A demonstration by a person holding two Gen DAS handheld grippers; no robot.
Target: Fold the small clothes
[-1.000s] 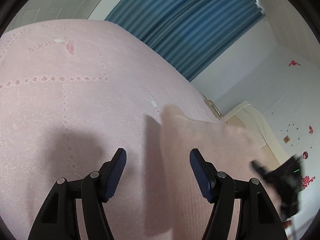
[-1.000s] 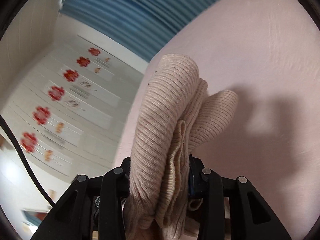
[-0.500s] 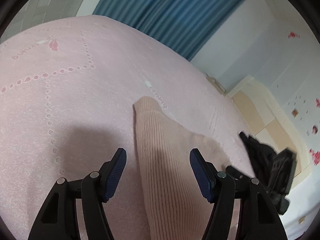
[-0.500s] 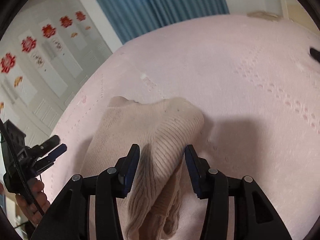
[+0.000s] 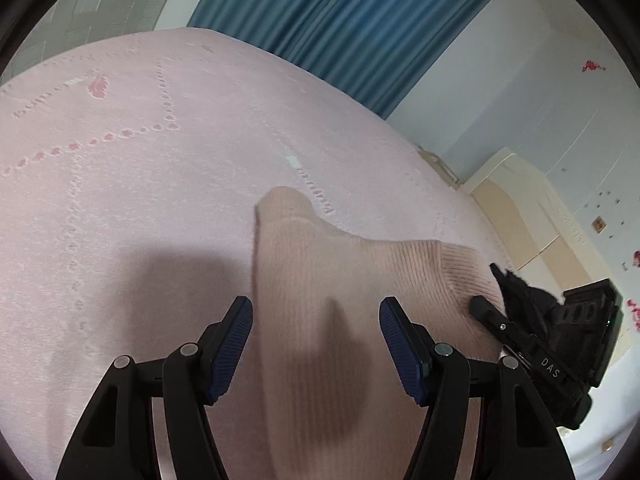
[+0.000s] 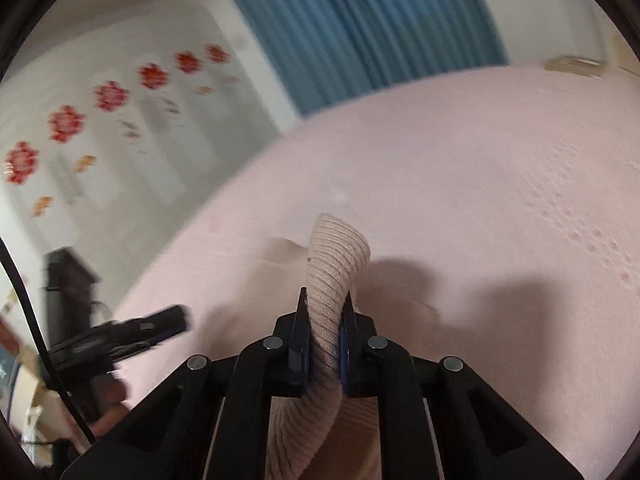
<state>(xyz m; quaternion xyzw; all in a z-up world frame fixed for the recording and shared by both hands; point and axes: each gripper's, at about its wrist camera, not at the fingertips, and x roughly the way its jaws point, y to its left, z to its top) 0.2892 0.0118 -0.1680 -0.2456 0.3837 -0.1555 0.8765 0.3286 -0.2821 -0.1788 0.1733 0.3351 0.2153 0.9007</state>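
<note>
From the left wrist view, the left gripper hovers with fingers spread apart over the beige knit garment, which lies on the pink bedspread directly between and ahead of them, probably ready to pin it.

The right wrist view alone shows the right gripper clamped on a raised fold of the garment, likely to carry it over.

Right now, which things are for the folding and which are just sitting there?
For the folding:
- sweater
- right gripper, shut on a fold of the sweater
- left gripper, open above the sweater

Just there:
- bedspread under the sweater
- curtain
- flower stickers on the wall
- cabinet
</note>
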